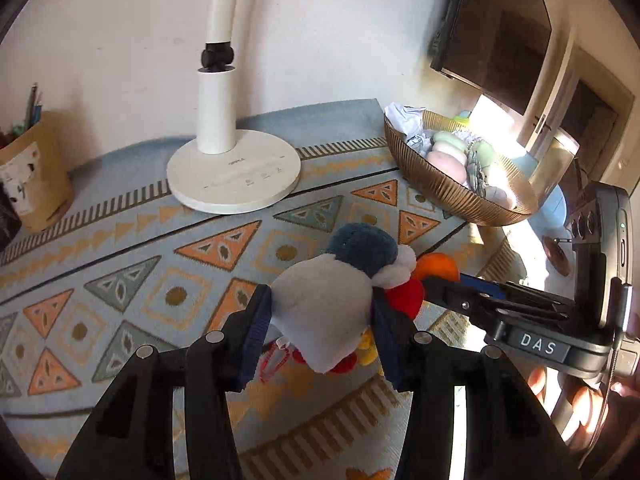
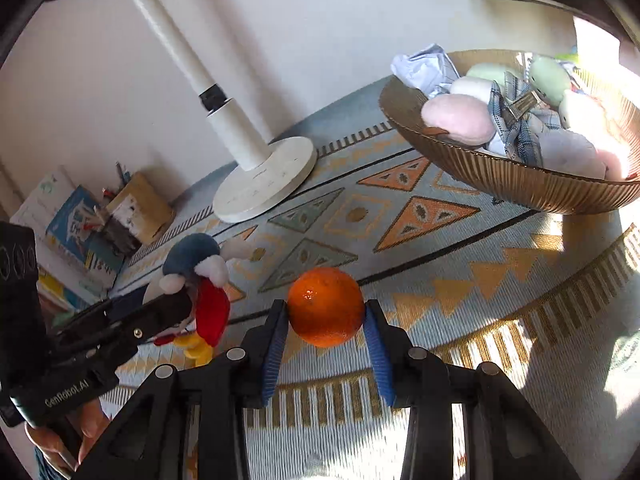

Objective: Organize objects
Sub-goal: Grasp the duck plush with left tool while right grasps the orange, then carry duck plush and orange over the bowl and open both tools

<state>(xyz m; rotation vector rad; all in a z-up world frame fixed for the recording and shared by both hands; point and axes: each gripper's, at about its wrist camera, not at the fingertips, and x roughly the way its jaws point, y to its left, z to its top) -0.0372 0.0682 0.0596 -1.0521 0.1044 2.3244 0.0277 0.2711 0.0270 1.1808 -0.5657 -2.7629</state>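
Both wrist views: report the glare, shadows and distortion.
Left wrist view: sunlight blows out the area behind the bowl; the lamp column bows from fisheye. Right wrist view: glare whitens the bowl's far contents, a sharp highlight sits on the orange, and dark shadows fall across the patterned mat at right; the edges curve.

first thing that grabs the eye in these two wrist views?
The orange, bright and centred, pinched between the right gripper fingers above the patterned mat. Beside it, the left gripper clamps a plush bird with a blue head and red wing. Behind, a ribbed bowl of pastel soft toys sits right, a white lamp left.
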